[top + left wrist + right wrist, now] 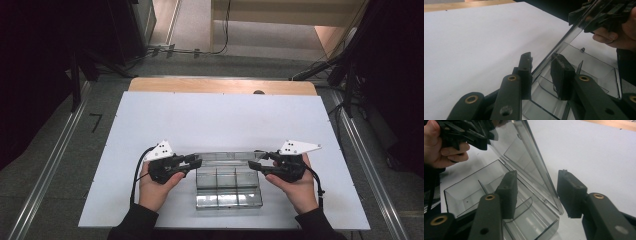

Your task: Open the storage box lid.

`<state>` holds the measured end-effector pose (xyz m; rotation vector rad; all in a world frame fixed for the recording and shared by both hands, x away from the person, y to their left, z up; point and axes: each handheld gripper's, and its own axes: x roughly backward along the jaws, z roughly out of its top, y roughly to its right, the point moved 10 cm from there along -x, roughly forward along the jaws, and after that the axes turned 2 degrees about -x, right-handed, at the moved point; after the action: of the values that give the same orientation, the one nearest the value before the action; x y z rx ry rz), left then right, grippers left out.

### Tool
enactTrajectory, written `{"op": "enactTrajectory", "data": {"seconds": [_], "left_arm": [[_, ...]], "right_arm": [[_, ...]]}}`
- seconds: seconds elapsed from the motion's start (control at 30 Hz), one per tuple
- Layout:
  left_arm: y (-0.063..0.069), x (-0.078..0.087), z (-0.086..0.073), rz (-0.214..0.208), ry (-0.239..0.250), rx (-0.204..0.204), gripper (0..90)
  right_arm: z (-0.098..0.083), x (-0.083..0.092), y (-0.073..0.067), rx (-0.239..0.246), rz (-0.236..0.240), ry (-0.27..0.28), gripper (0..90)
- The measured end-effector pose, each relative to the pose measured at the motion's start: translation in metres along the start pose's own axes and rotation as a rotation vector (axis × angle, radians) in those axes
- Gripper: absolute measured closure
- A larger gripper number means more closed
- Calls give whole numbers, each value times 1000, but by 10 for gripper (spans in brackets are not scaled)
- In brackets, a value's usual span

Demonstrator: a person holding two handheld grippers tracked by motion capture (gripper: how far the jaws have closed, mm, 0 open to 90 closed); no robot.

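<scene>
Box: I see a clear plastic box (227, 187) with inner dividers on the white table (200, 120), near the edge on my side, between both hands.
Lid: the transparent lid (534, 162) is hinged at the far long side of the box and stands tilted up, half open.
Left gripper (196, 161): it comes from the left end of the lid. Its jaws are apart, one on each side of the lid edge; in the left gripper view I see a small gap at the pads, so I do not read a clamp.
Right gripper (254, 165): at the right end of the lid, jaws clearly apart, the lid edge stands between them without touching the pads.
Hands: both rest low on the table beside the box.
</scene>
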<state>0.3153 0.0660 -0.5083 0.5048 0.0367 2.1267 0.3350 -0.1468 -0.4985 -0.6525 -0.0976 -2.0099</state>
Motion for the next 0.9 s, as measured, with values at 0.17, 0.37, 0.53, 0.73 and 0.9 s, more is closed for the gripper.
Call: {"op": "enactTrajectory", "data": {"seconds": [0.17, 0.37, 0.53, 0.73, 0.9], "left_arm": [[-1, -4, 2, -7, 16, 5, 715], [-4, -7, -3, -17, 32, 27, 713], [-6, -9, -8, -22, 40, 51, 712], [-7, -10, -8, -14, 55, 58, 719], [-6, -11, -7, -12, 61, 65, 726]], "right_arm": [[-1, -4, 6, -7, -21, 11, 601], [-4, -3, 10, -14, -32, 22, 656], [-5, -3, 11, -15, -36, 41, 664], [-5, -4, 12, -36, -42, 57, 668], [-5, -3, 11, -39, -52, 61, 678]]}}
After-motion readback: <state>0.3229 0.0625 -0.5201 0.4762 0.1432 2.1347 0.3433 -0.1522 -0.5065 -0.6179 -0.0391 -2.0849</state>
